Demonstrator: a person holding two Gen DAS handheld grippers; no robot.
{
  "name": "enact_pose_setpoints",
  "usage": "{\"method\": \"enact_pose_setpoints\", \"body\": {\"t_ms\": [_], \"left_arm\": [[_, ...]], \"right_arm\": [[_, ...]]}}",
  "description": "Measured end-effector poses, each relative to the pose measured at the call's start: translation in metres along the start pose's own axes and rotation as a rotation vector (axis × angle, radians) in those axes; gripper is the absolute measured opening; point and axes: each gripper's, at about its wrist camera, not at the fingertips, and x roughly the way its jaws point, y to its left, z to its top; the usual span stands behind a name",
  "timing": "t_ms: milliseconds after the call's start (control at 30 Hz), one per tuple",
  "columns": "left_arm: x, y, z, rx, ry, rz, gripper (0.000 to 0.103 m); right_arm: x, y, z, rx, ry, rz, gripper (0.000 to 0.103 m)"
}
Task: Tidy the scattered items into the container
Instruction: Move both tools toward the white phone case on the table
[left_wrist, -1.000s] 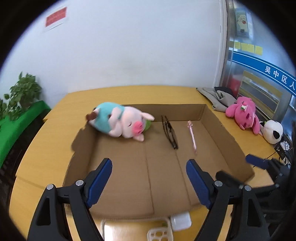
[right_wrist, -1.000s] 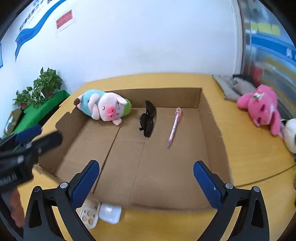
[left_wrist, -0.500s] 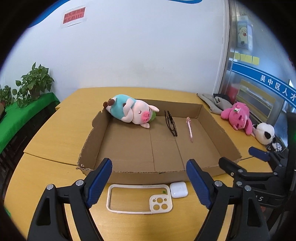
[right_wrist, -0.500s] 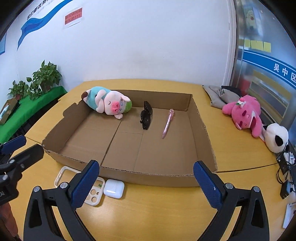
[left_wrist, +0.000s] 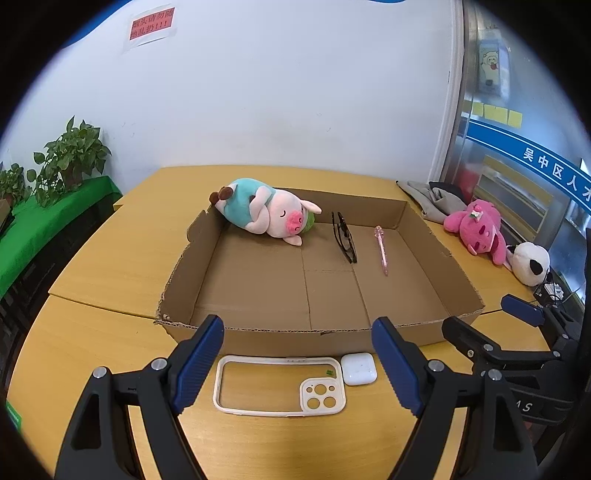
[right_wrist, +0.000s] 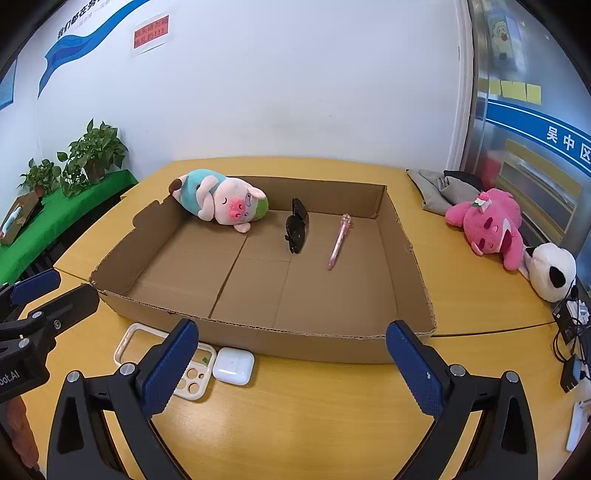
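A shallow cardboard box (left_wrist: 314, 338) (right_wrist: 317, 341) lies on the wooden table. Inside it are a pig plush (left_wrist: 264, 216) (right_wrist: 219, 203), black sunglasses (left_wrist: 343, 236) (right_wrist: 296, 225) and a pink pen (left_wrist: 381, 249) (right_wrist: 340, 240). On the table in front of the box lie a cream phone case (left_wrist: 279, 386) (right_wrist: 166, 363) and a white earbud case (left_wrist: 358, 369) (right_wrist: 233, 366). My left gripper (left_wrist: 297, 363) is open and empty, above the phone case. My right gripper (right_wrist: 291, 365) is open and empty, just right of the earbud case.
A pink plush (left_wrist: 480, 230) (right_wrist: 491, 229) and a panda plush (left_wrist: 530, 264) (right_wrist: 554, 271) lie on the table right of the box, with grey cloth (right_wrist: 439, 190) behind. Cables (right_wrist: 570, 332) sit at the right edge. Potted plants (left_wrist: 70, 158) stand at the left.
Both grippers have pulled back from over the box toward the table's front edge. The phone case and earbud case have come fully into view. Both stay open.
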Motion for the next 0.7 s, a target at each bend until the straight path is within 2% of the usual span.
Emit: {"method": "enact_pose_setpoints", "body": {"t_ms": [200, 533, 700], "left_arm": [[0.006, -0.004, -0.001, 0.016, 0.013, 0.012, 0.082], [0.015, -0.006, -0.002, 0.013, 0.028, -0.009, 0.082], [0.019, 0.008, -0.007, 0.005, 0.05, -0.014, 0.082]], "right_arm": [[0.005, -0.005, -0.004, 0.01, 0.012, 0.01, 0.103], [0.008, -0.011, -0.005, 0.007, 0.016, 0.01, 0.103], [0.017, -0.009, -0.017, 0.012, 0.062, 0.067, 0.103]]}}
